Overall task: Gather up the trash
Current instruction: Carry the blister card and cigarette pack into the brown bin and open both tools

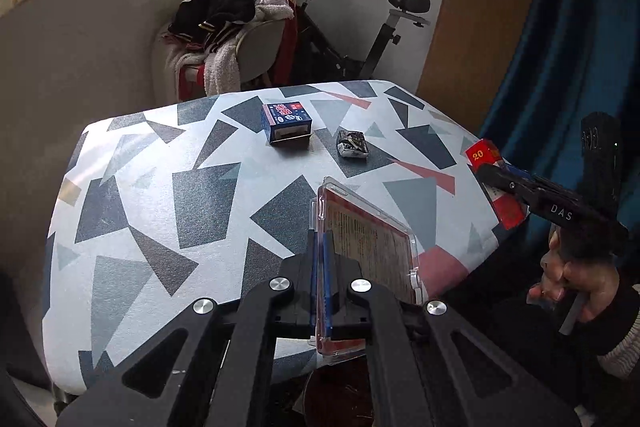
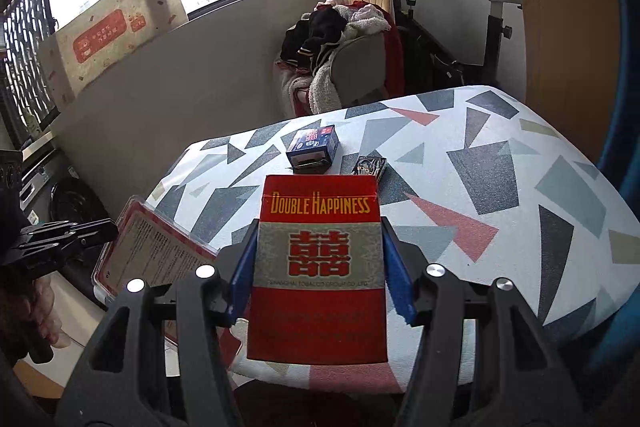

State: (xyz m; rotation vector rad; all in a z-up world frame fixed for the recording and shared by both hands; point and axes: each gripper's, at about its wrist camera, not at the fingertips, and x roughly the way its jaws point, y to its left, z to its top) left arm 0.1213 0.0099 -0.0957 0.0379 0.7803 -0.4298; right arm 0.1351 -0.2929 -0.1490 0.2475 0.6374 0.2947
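My left gripper [image 1: 322, 267] is shut on a clear plastic case [image 1: 368, 251] with a red printed card inside, held on edge above the near side of the patterned table [image 1: 160, 195]. My right gripper [image 2: 320, 267] is shut on a red Double Happiness cigarette pack [image 2: 318, 267], held above the table's near edge. In the left wrist view the right gripper [image 1: 496, 183] and its red pack [image 1: 482, 154] show at the right. The left gripper [image 2: 96, 233] and the case [image 2: 160, 255] show in the right wrist view. A blue box [image 1: 286, 121] and a crumpled wrapper [image 1: 352, 143] lie on the table's far part.
The blue box [image 2: 312, 147] and the wrapper [image 2: 370, 167] also show in the right wrist view. A chair piled with clothes [image 1: 236, 39] and an exercise bike [image 1: 360, 43] stand behind the table. A blue curtain [image 1: 560, 67] hangs at the right. A washing machine [image 2: 68, 195] is at the left.
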